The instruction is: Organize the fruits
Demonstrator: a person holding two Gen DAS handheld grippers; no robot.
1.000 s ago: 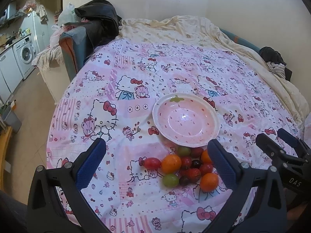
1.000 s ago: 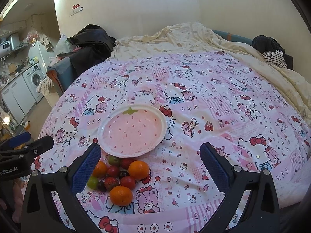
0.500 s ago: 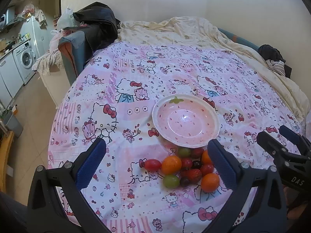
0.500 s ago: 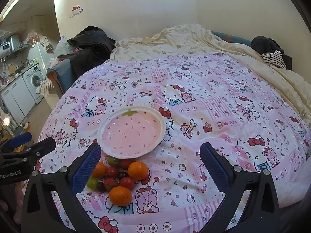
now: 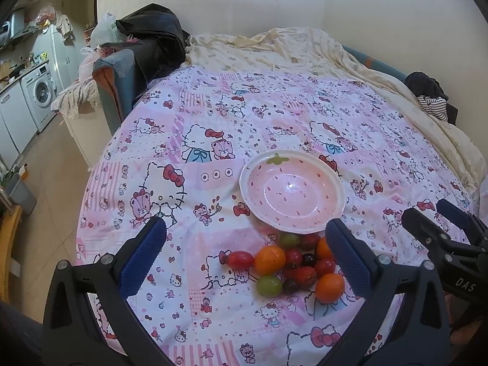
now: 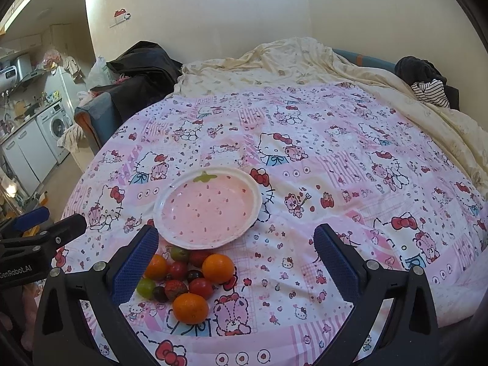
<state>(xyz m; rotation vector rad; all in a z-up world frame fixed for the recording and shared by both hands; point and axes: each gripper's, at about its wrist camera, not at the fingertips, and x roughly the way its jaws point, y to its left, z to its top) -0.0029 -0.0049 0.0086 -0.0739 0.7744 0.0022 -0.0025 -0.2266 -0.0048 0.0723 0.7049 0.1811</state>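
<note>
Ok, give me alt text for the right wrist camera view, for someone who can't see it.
A pile of small fruits, oranges, red tomatoes and grapes, lies on a pink cartoon-print bedspread just in front of an empty strawberry-pattern plate. The open right gripper frames the foreground, holding nothing; the left gripper shows at the left edge.

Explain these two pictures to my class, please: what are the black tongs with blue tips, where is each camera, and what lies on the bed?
There is no robot here. A person holds a two-finger gripper in each hand, and a fisheye camera on each looks forward along its fingers. One picture comes from the left gripper, the other from the right gripper. Each also glimpses the other at its edge. Both are open and hold nothing. On the pink cartoon-cat bedsheet sits an empty strawberry-patterned plate. Beside its near rim lies a pile of fruits: small oranges, red tomatoes, green and dark grapes, and what looks like a strawberry. None is on the plate yet.
</note>
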